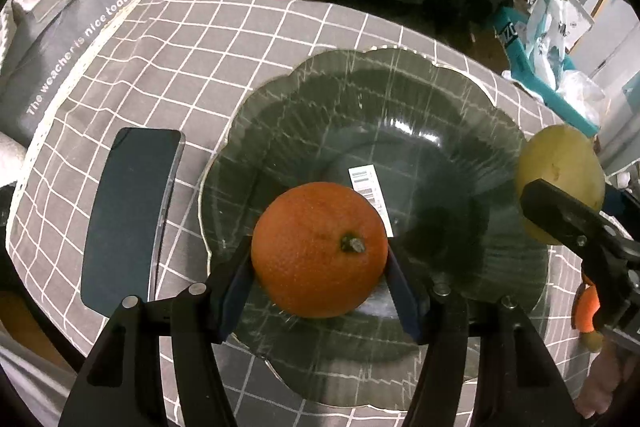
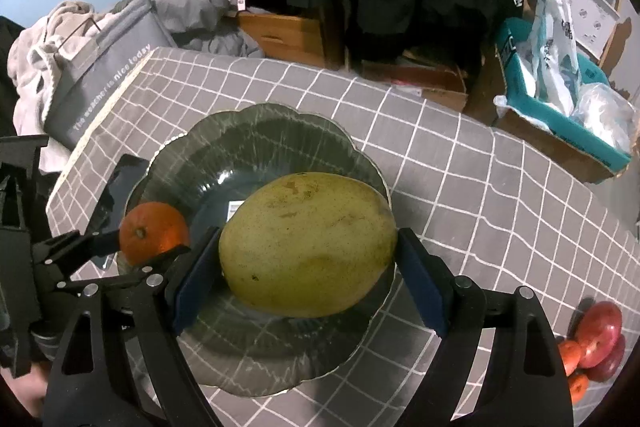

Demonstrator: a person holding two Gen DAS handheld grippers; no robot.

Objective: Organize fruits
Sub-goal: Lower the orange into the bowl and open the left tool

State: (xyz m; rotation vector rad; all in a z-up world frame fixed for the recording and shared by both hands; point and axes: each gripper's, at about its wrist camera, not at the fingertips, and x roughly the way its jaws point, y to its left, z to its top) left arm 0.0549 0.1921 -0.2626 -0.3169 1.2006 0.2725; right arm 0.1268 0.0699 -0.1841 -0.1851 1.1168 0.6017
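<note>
Left hand-held gripper (image 1: pixel 320 259) clamps orange (image 1: pixel 319 249) above glass plate (image 1: pixel 400 99) | Right hand-held gripper (image 2: pixel 308 251) clamps mango (image 2: pixel 308 245) over same plate on checked worktop (image 2: pixel 480 187) | Advice: lower both until fruit rests, release apart to prevent rolling | Obscured: gap beneath fruit; red fruits (image 2: pixel 596 339) cut off at edge.

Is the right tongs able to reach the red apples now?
Probably not yet: the right tongs are shut on the yellow-green fruit above the glass plate; the red apples lie apart, unobstructed.
</note>
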